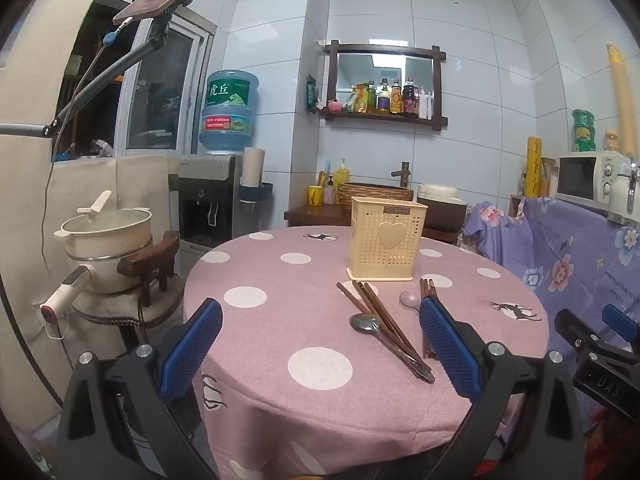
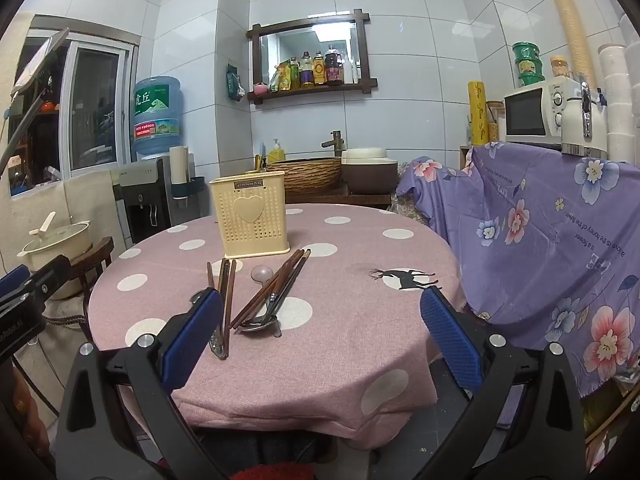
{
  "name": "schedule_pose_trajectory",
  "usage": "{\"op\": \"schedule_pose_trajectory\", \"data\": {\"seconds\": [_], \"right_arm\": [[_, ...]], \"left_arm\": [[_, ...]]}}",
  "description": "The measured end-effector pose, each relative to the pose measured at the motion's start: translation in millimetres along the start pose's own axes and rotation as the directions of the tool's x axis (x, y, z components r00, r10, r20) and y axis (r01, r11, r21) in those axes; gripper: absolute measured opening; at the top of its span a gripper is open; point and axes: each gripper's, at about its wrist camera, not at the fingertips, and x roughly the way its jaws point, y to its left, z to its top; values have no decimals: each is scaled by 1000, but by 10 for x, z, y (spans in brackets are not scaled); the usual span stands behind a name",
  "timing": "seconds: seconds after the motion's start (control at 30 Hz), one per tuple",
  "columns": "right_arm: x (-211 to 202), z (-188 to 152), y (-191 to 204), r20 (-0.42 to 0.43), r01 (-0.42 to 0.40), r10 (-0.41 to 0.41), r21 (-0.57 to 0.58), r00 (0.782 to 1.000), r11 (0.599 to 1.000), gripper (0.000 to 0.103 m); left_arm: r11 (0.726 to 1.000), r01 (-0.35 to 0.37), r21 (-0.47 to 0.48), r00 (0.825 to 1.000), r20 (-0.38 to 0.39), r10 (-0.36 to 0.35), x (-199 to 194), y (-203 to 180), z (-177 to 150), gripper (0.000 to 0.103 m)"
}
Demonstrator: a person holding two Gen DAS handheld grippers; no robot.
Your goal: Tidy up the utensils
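Waiting above the table edge, nothing gripped yet

Both tools are held wide apart and empty. The left gripper (image 1: 320, 340) is seen at the bottom of its own view, and the right gripper (image 2: 322, 338) at the bottom of the other view; no pad touches anything.

The utensils are lying loose on the pink dotted tablecloth (image 1: 320, 368), in the centre of both frames, just before the cream utensil holder (image 1: 386, 238), which stands upright and looks empty from here. Brown chopsticks (image 1: 380, 316) are crossed over a steel spoon (image 1: 364, 323). A second steel spoon (image 2: 262, 324) and a small pale spoon (image 2: 262, 273) are lying beside more chopsticks (image 2: 228, 296).

The chopsticks are judged to be light, stiff and thin, so they may roll or slip between the pads; they are best taken near the middle, one pair at a time. The steel spoons are heavier and smooth, and a grip across the handle is advised, not the bowl. Because the pieces are lying flat on soft cloth, fabric may be pinched together with them.
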Motion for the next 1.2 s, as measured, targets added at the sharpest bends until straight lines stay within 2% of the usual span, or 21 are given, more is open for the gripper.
{"op": "schedule_pose_trajectory", "data": {"seconds": [1.2], "right_arm": [[3,-6,3,1,0,0,-2,1000,1000,98]], "left_arm": [[1000,-3,3,1000,7,3,-5,56,-2,98]]}}
